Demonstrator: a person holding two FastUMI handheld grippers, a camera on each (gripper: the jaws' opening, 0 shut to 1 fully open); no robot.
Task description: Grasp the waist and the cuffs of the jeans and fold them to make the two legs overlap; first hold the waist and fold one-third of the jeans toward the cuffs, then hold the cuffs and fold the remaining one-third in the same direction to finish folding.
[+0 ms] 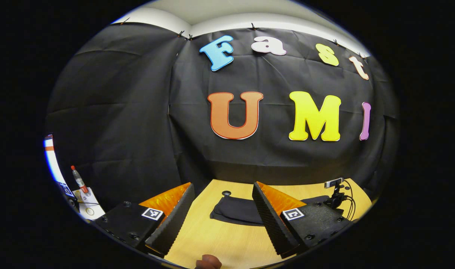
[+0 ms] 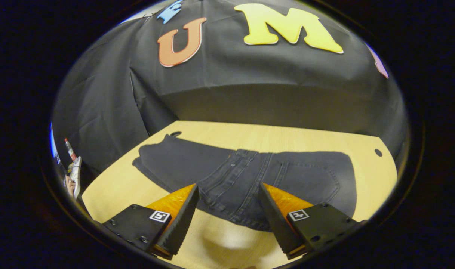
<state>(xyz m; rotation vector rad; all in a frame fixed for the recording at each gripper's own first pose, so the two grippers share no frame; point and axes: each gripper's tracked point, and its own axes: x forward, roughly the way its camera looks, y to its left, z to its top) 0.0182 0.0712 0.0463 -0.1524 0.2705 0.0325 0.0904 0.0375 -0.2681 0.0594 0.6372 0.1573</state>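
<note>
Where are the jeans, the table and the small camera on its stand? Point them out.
jeans [image 2: 246,175]: right gripper view, waist area.
table [image 2: 287,140]: right gripper view, bare far top.
small camera [image 1: 333,183]: left gripper view, its body.

Left gripper [image 1: 223,220]: jaws spread wide, nothing between the fingers, which angle up from 7 and 5 o'clock of the left gripper view toward its centre; held level, facing forward. A fingertip-like shape shows at 6 o'clock; cannot identify it.

Right gripper [image 2: 227,216]: jaws equally wide, nothing clamped, fingers at 7 and 5 o'clock of the right gripper view; pitched downward.
</note>
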